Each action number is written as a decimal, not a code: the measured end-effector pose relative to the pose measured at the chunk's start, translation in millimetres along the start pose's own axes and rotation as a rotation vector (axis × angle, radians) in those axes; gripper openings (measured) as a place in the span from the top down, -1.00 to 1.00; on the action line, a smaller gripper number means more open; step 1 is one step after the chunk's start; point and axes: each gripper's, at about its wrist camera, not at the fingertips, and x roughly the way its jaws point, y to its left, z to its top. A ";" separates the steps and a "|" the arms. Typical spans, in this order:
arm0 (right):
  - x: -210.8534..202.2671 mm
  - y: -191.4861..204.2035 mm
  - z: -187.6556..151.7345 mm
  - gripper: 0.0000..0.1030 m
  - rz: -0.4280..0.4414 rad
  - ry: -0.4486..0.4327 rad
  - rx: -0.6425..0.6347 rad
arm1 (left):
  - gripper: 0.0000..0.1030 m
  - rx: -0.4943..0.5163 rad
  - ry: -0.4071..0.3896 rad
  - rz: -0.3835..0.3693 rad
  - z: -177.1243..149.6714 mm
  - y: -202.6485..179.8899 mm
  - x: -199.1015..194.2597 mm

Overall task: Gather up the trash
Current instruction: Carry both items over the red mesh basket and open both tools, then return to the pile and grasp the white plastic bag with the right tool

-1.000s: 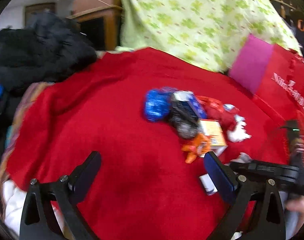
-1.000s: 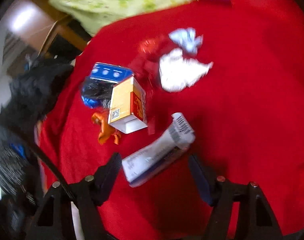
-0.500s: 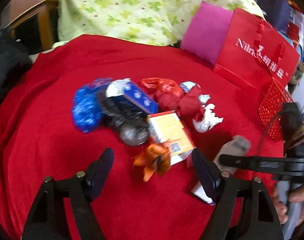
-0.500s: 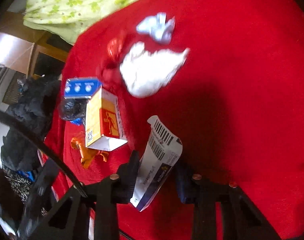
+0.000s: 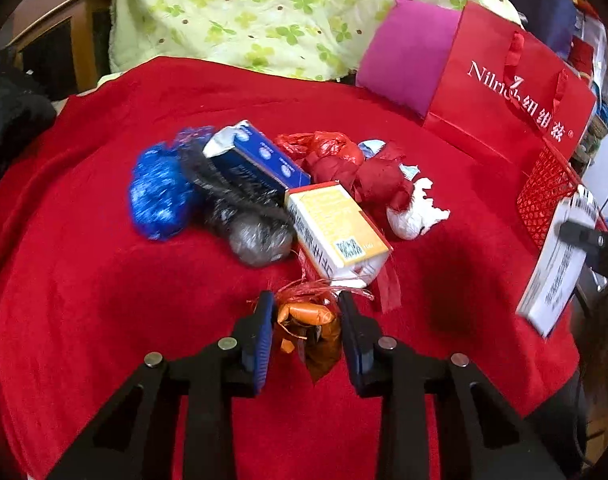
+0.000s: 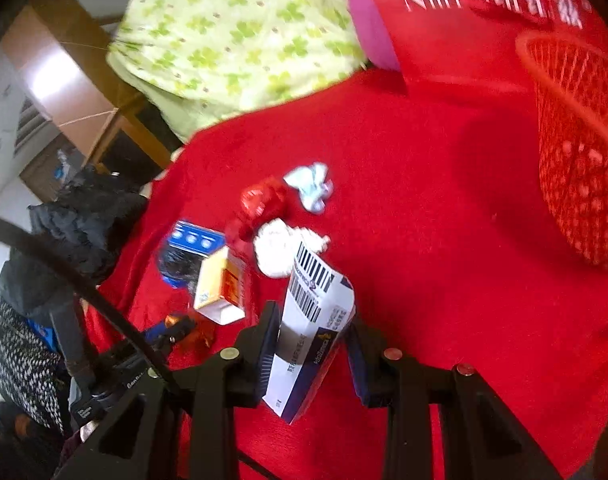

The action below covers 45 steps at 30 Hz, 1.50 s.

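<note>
A pile of trash lies on a red blanket [image 5: 83,300]. My left gripper [image 5: 306,322] is shut on an orange crumpled wrapper [image 5: 308,320] at the near edge of the pile. My right gripper [image 6: 310,340] is shut on a white barcoded carton [image 6: 310,328] and holds it above the blanket; the carton also shows in the left wrist view [image 5: 556,268]. A red mesh basket [image 6: 576,152] stands at the right, also showing in the left wrist view [image 5: 544,200]. A yellow-white box [image 5: 336,232], a blue box [image 5: 259,160], a blue wrapper [image 5: 157,196] and white crumpled paper [image 5: 414,212] remain in the pile.
A red paper bag [image 5: 508,96] and a pink cushion [image 5: 408,56] stand behind the basket. A green-patterned quilt [image 5: 279,12] lies at the back. Dark clothing [image 5: 7,120] sits at the left edge.
My left gripper moved forward and closed on the orange wrapper. My right gripper closed on the white carton and lifted it off the blanket toward the basket.
</note>
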 end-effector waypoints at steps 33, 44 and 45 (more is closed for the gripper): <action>-196.1 -218.3 107.7 -0.39 -0.286 -0.329 0.184 | -0.18 0.300 -0.078 -0.403 142.7 -387.5 12.5; -215.5 -155.0 98.7 -0.39 -0.181 -0.469 0.028 | -0.20 0.182 -0.125 -0.196 101.3 -275.7 -31.7; -215.0 -141.0 96.8 -0.39 -0.151 -0.474 0.004 | -0.20 0.164 -0.126 -0.178 96.0 -260.7 -34.9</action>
